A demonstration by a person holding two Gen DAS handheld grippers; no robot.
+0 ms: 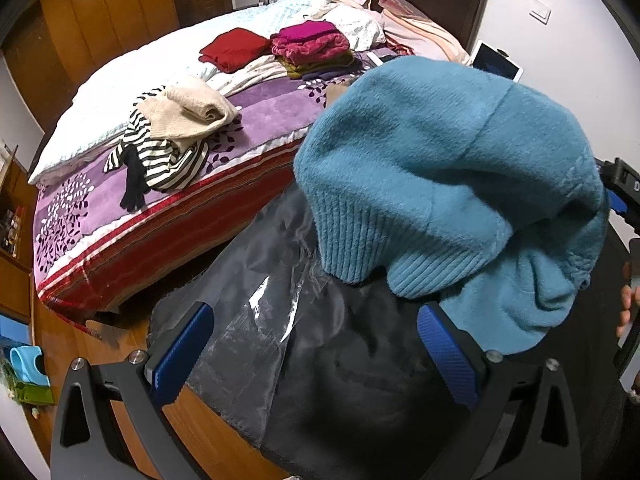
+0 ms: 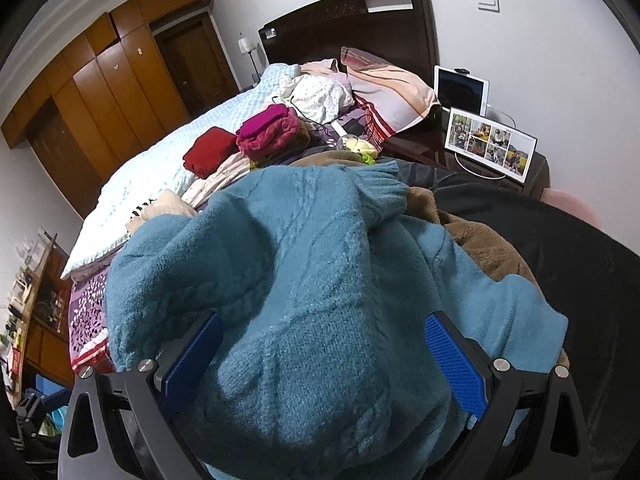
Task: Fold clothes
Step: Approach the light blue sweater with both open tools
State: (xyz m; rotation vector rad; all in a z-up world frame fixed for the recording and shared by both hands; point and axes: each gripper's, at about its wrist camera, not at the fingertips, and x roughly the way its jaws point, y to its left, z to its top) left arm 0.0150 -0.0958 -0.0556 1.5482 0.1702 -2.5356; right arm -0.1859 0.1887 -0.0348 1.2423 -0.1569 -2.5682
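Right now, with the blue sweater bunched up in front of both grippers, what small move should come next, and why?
Probably close the right gripper on the blue sweater: its jaws stand open with the knit bunched between them. The left gripper is open too, over dark fabric, with only the sweater's edge near one finger.

- The teal sweater (image 2: 304,280) bunches between my right gripper (image 2: 324,360) fingers, hiding what lies under it.
- My right hand (image 1: 626,312) is cut off at the left view's edge.
- The framed photos (image 2: 490,145) are too small to read.
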